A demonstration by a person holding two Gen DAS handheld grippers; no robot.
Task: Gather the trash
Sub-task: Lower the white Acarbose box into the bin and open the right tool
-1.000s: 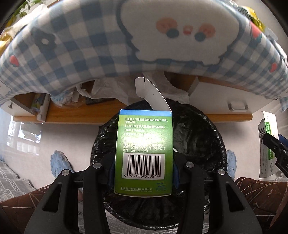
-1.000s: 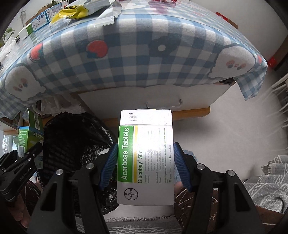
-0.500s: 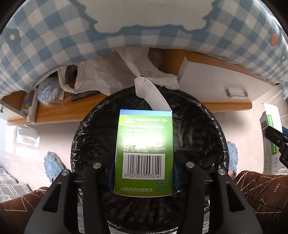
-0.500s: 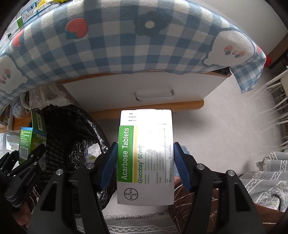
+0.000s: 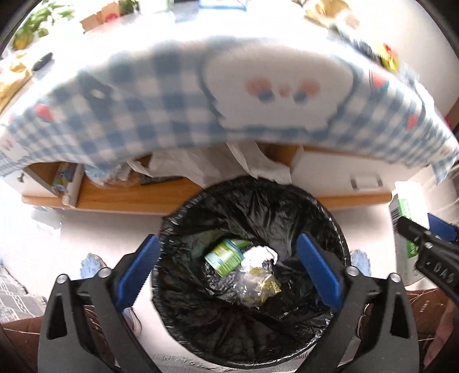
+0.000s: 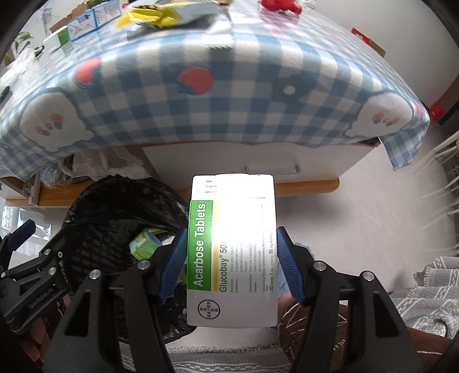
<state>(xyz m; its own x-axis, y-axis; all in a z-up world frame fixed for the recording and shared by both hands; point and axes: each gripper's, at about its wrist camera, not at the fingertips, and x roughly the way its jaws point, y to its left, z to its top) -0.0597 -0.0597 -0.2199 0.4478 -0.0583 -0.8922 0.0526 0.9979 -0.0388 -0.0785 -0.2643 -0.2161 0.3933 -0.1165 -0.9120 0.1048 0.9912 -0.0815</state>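
A bin lined with a black bag (image 5: 312, 206) stands on the floor below the table edge. My left gripper (image 5: 229, 265) hovers over its mouth, its jaws opening wide with nothing between them. A green medicine box (image 5: 228, 255) lies inside the bin beside crumpled foil and wrappers (image 5: 258, 275). My right gripper (image 6: 231, 264) is shut on a white and green Acarbose tablet box (image 6: 232, 252), held upright just right of the bin (image 6: 114, 206). The green box (image 6: 145, 242) in the bin shows in the right wrist view too, and the left gripper (image 6: 25, 258) sits at that view's left edge.
A blue checked tablecloth (image 6: 229, 94) hangs over the table, with boxes and wrappers (image 6: 160, 14) on top. Under it are a wooden shelf (image 5: 129, 195) with plastic bags and a white drawer (image 6: 258, 163). Patterned rugs (image 6: 430, 287) and the person's brown trousers (image 5: 427, 304) lie near.
The left gripper has opened wide and the green box has dropped out of it into the bin. Both hands have lifted slightly. The right gripper still holds its box.
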